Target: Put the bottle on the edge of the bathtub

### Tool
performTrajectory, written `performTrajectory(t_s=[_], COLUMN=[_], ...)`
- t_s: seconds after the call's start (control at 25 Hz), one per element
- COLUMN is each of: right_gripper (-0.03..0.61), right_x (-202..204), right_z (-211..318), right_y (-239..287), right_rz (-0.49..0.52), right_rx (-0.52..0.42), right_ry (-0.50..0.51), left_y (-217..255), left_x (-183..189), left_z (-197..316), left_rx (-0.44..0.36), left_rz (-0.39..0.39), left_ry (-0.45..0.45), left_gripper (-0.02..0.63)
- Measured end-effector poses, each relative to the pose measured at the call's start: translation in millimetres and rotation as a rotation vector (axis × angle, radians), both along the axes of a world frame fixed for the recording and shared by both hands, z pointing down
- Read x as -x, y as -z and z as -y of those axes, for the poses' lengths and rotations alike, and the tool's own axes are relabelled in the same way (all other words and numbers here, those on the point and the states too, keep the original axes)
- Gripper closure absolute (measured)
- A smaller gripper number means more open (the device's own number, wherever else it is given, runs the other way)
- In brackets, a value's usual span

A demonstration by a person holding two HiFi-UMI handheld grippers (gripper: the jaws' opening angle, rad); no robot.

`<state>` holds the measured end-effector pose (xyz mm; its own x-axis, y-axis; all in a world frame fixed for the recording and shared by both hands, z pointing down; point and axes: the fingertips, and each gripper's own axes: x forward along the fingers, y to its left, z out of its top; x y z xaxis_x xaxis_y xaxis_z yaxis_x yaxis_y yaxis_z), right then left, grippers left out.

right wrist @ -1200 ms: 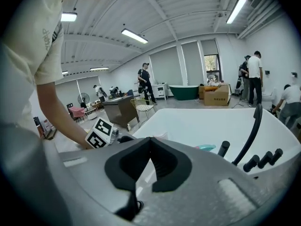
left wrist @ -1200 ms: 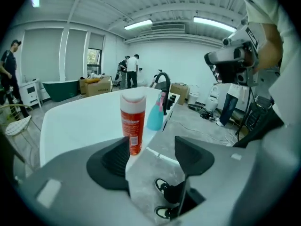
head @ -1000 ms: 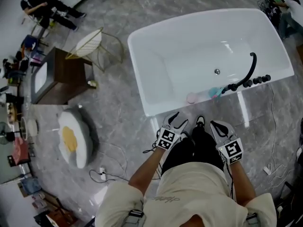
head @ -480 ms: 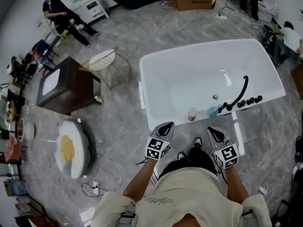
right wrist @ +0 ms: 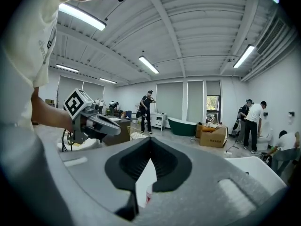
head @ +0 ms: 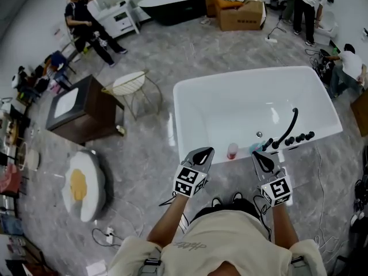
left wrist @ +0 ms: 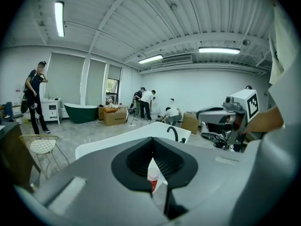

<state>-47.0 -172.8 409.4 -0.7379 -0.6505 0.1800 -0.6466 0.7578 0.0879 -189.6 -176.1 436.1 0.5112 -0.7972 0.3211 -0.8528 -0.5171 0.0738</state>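
Note:
A small pink-and-white bottle [head: 232, 150] stands upright on the near rim of the white bathtub [head: 190, 105], next to a teal object [head: 256, 148]. My left gripper [head: 202, 154] hovers just left of the bottle, near the tub's front edge, jaws shut and empty. My right gripper [head: 263, 160] is on the bottle's right, also shut with nothing in it. In the left gripper view the bottle [left wrist: 152, 173] shows beyond the closed left gripper [left wrist: 152, 140]. In the right gripper view the bottle [right wrist: 148, 195] shows below the closed right gripper [right wrist: 150, 139].
A black faucet [head: 290, 122] with knobs sits on the tub's right rim, with the drain [head: 259, 134] inside. A dark wooden cabinet [head: 80, 111], a wire chair [head: 131, 85] and an egg-shaped cushion [head: 80, 186] stand at left. People and a cardboard box [head: 241, 13] are at the back.
The left gripper's jaws have closed from open. Both grippers now sit nearer the tub's front rim, either side of the bottle. The bottle stays on the rim.

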Motion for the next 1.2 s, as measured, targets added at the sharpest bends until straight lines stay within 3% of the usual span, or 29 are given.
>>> performTrajectory(t_s=[0.16, 0.56, 0.96, 1.2], right_gripper=[0.577, 0.577, 0.578, 0.578], right_x=[-8, -28, -46, -49], right_z=[10, 27, 22, 12], right_y=[18, 62, 71, 69], right_rz=[0.022, 0.055, 0.058, 0.058], right_rx=[-0.026, -0.122, -0.135, -0.123], right_ry=[0.005, 0.026, 0.043, 0.055], left_y=[29, 79, 72, 73], left_x=[-3, 1, -3, -13], left_z=[3, 6, 2, 1], left_rx=[-0.051, -0.198, -0.184, -0.178], left_rz=[0.037, 0.029, 0.038, 0.042], left_ry=[0.018, 0.136, 0.195, 0.171], left_gripper=[0.597, 0.597, 0.595, 0.595])
